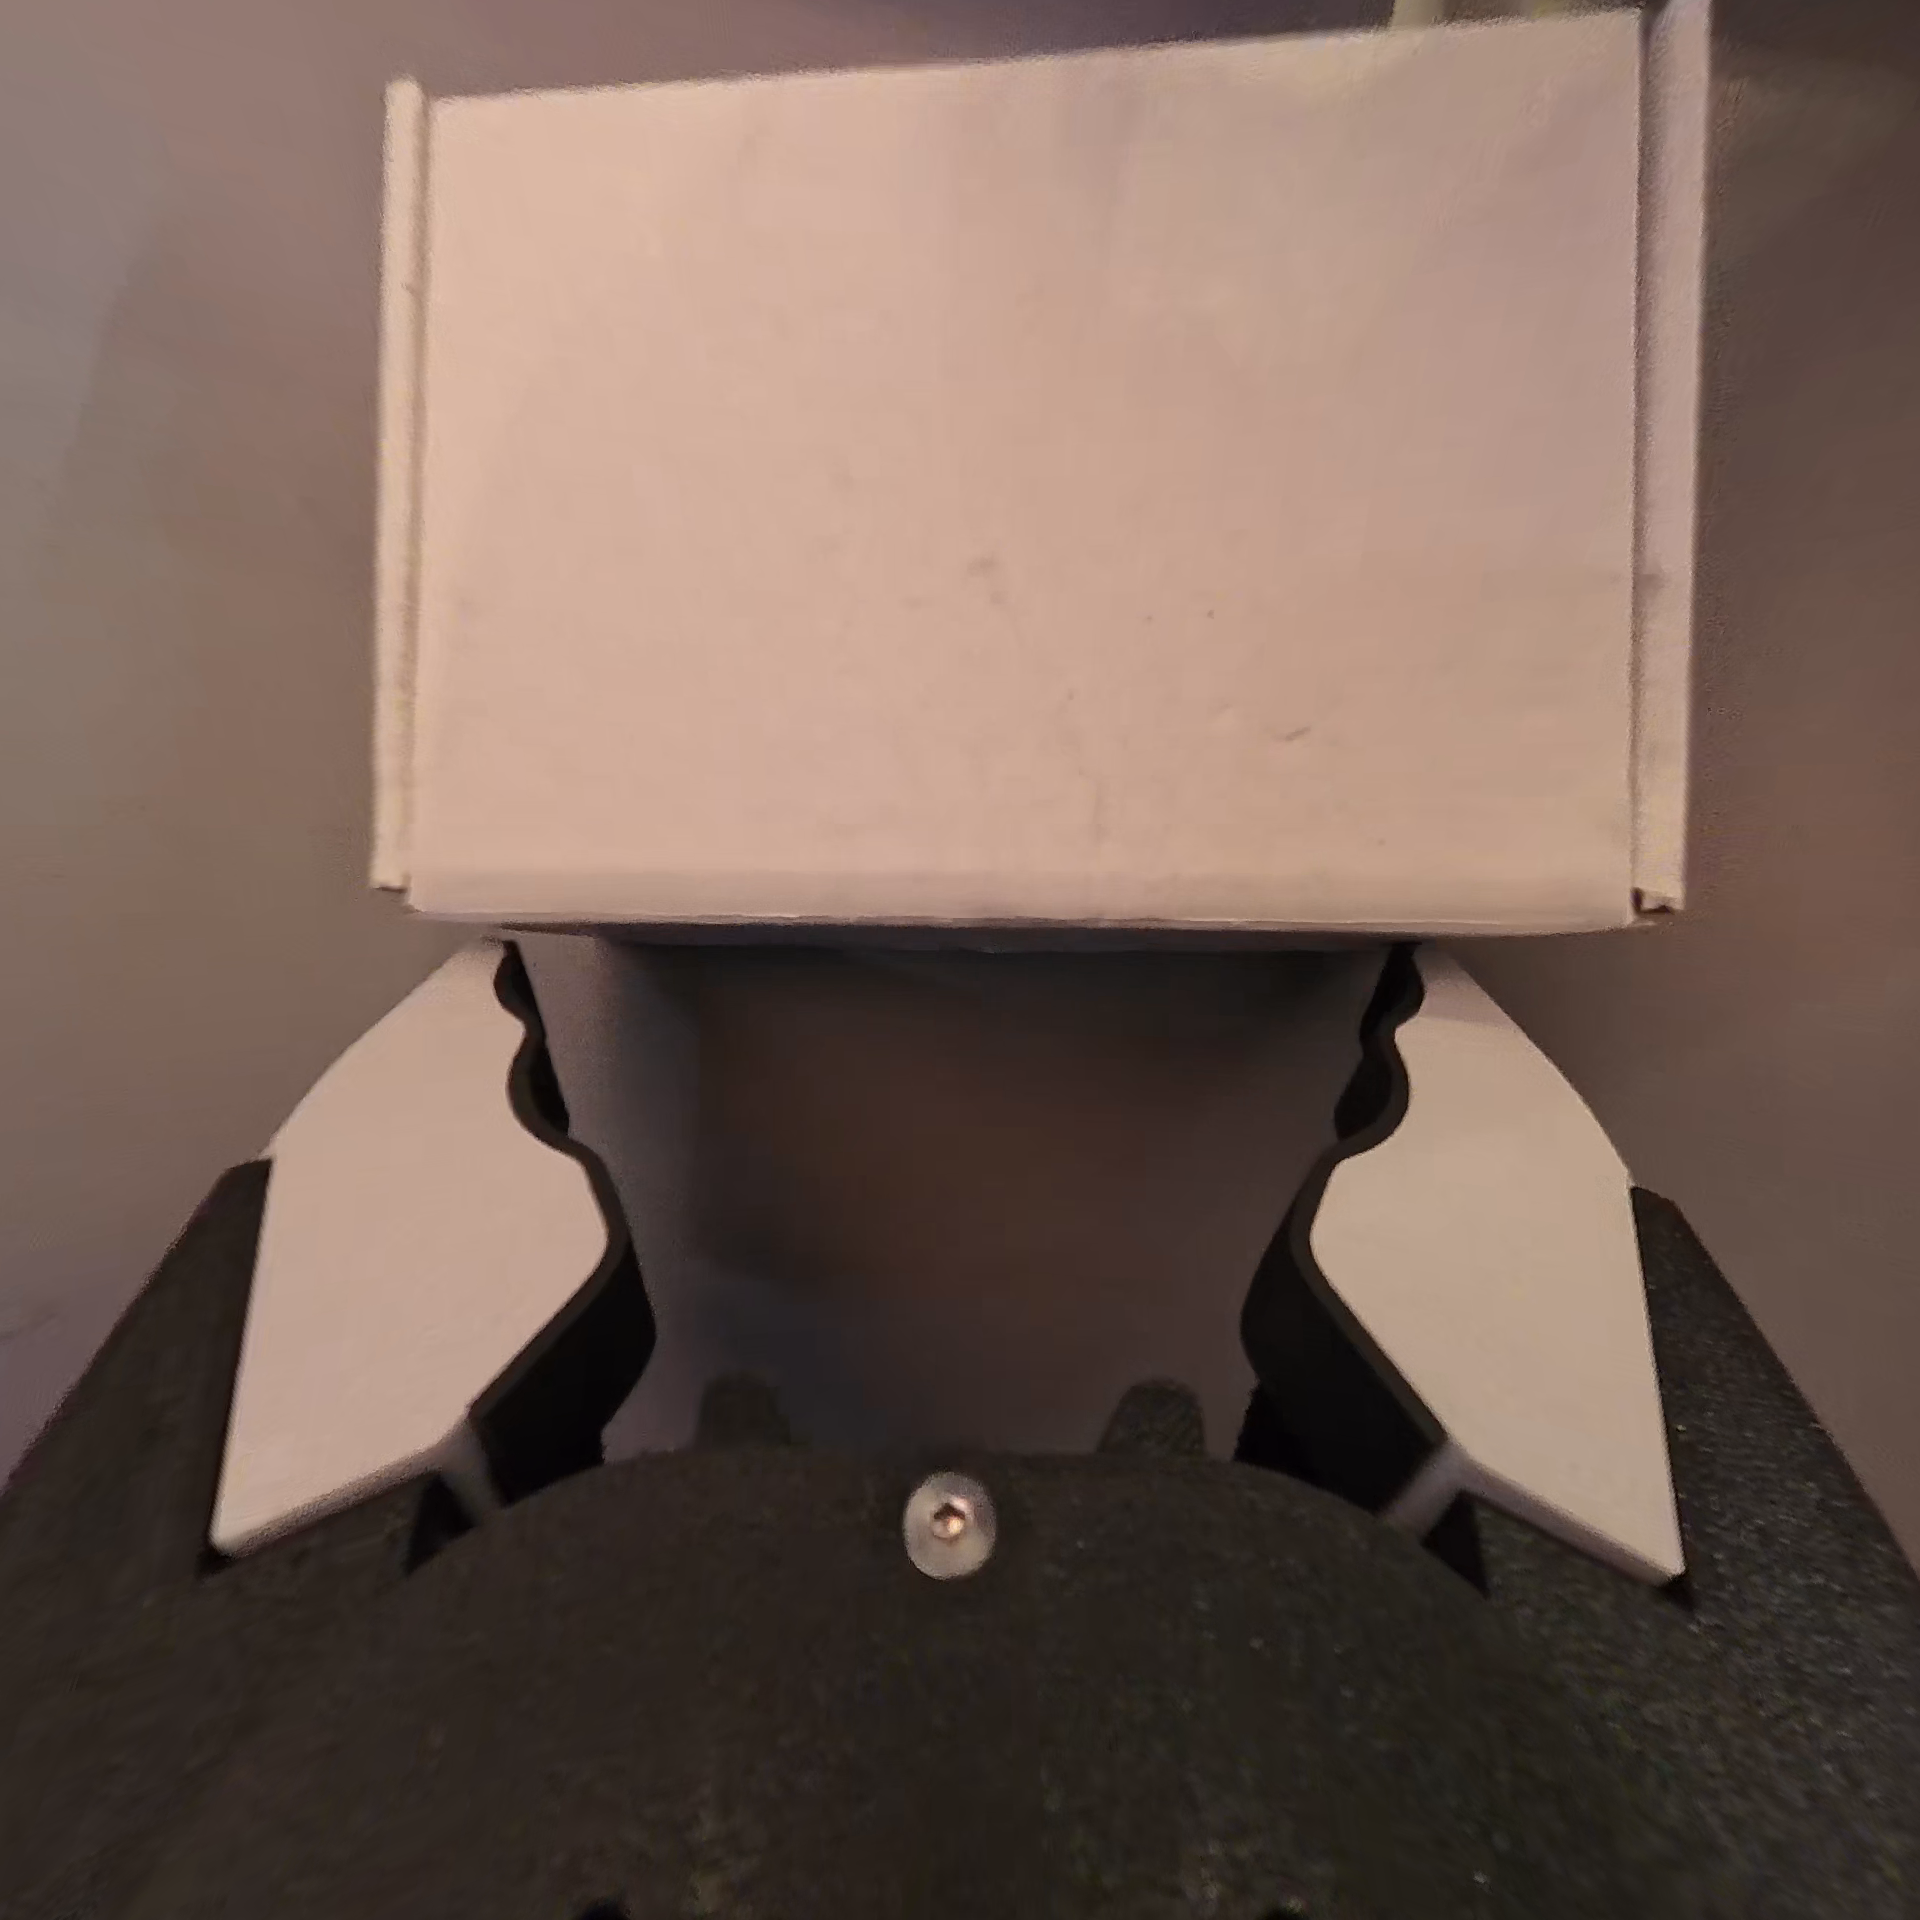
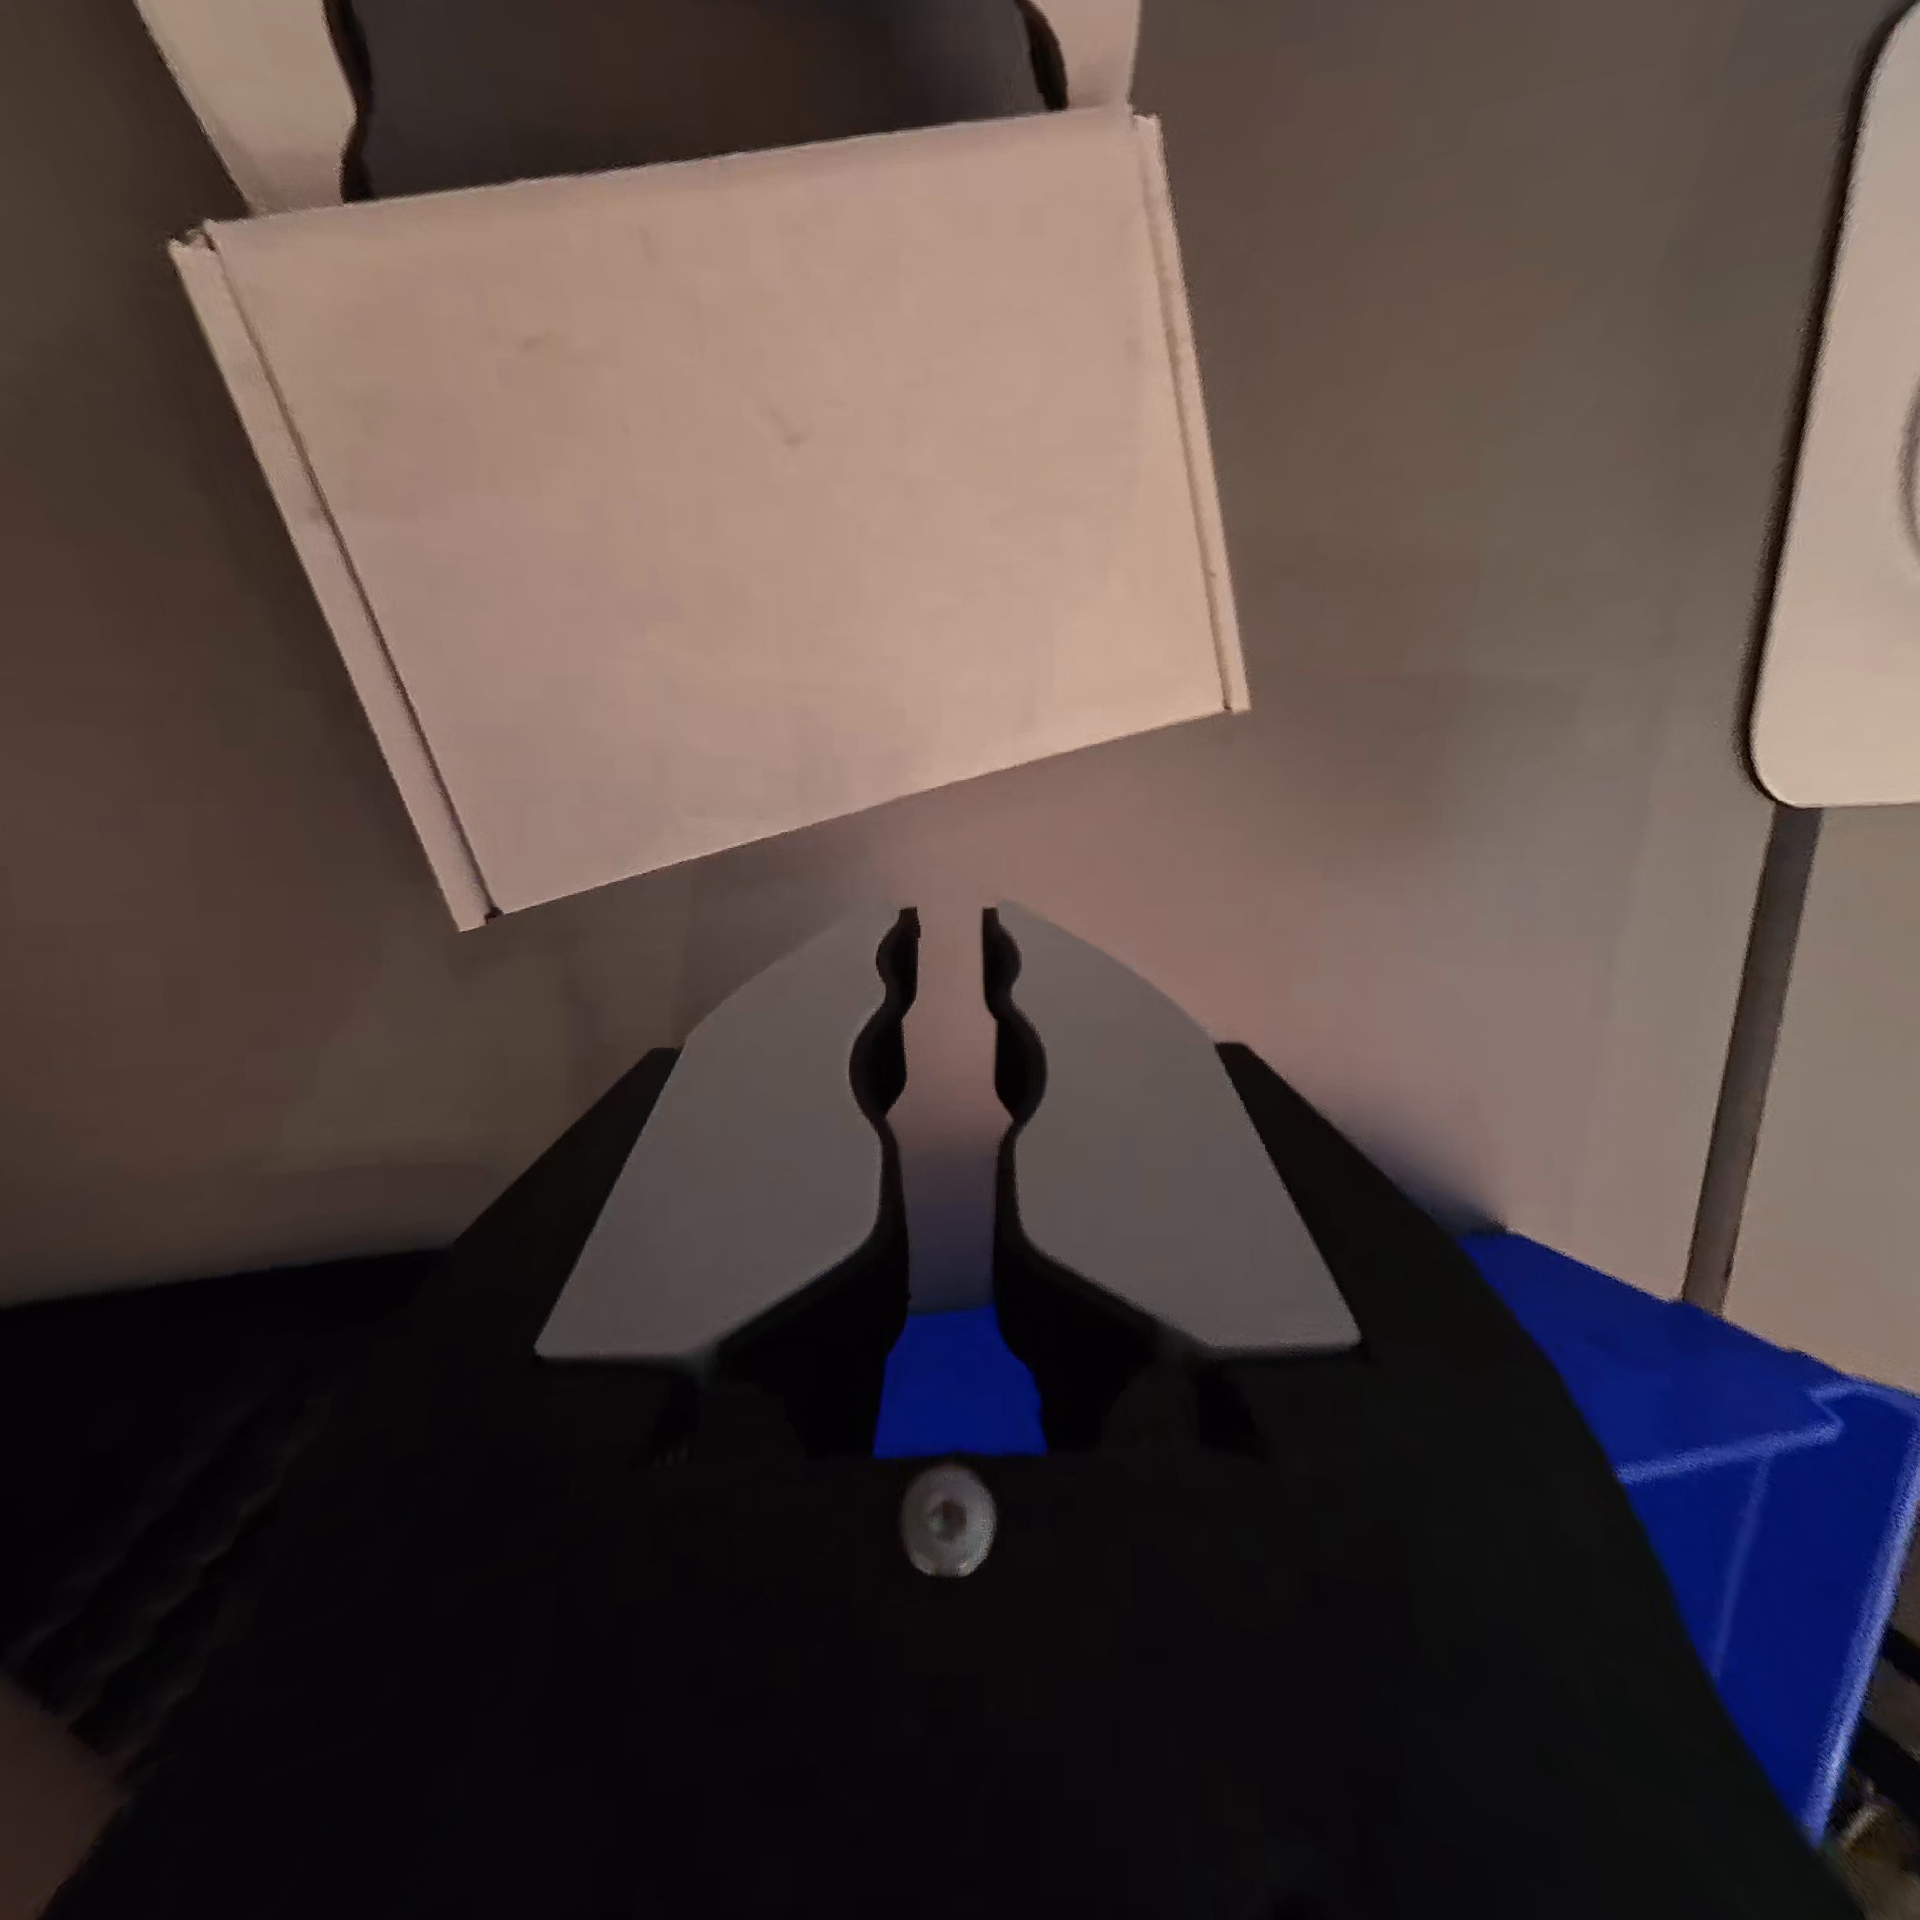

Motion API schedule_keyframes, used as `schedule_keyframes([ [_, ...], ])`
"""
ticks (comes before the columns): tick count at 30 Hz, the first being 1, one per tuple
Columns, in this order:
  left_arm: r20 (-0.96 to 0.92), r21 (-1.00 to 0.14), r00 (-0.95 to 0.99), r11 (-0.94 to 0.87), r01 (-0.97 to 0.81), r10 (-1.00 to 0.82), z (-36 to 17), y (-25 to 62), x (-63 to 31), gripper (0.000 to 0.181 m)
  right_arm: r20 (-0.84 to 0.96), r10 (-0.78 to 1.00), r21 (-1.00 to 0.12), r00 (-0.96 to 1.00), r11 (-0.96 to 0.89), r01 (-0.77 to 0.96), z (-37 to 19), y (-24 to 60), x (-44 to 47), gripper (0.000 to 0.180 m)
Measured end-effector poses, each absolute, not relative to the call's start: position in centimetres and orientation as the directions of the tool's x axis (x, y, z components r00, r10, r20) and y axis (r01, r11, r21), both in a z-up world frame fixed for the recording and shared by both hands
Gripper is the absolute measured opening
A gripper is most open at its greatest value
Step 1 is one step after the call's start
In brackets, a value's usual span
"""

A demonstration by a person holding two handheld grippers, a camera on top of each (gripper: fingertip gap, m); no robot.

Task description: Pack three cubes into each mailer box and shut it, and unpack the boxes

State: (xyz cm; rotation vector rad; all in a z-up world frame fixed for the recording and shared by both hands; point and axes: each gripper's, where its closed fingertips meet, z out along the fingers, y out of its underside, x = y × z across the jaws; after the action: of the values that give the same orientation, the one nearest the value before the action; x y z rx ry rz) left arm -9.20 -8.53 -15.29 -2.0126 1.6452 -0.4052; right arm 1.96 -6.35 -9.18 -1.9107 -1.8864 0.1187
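Item: white mailer box [image 1: 1023, 499] closed, upper centre on my worktop [image 1: 187, 520]; left hand-held gripper [image 1: 956, 961] spread wide at its edge; right hand-held gripper [image 2: 951, 920] nearly closed, empty.

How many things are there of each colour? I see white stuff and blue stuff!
White: 2, the shut mailer box and a white card at the right edge
Blue: 1, a bin
Black and grey: 2, the left gripper and the right gripper
Total: 5
No cubes show.
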Motion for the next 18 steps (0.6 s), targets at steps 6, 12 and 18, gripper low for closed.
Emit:
schedule_keyframes([
  [6,-0.166,-0.641,0.297,-0.126,-0.757,-0.94,-12.3,-7.5,-8.8,0.145,0.306,0.911,-0.406,0.277,-0.138,0.903,-8.5,-6.0,2.0,0.027],
  [12,-0.138,-0.741,0.342,-0.132,-0.658,-0.929,-9.7,-7.3,-8.4,0.14,0.187,0.758,-0.429,0.625,-0.509,0.746,-9.8,-7.3,2.0,0.051],
  [18,-0.082,-0.868,0.246,-0.053,-0.494,-0.966,-5.8,-9.4,-7.5,0.135,-0.073,0.566,-0.594,0.821,-0.686,0.42,-6.9,-6.5,-1.1,0.084],
])
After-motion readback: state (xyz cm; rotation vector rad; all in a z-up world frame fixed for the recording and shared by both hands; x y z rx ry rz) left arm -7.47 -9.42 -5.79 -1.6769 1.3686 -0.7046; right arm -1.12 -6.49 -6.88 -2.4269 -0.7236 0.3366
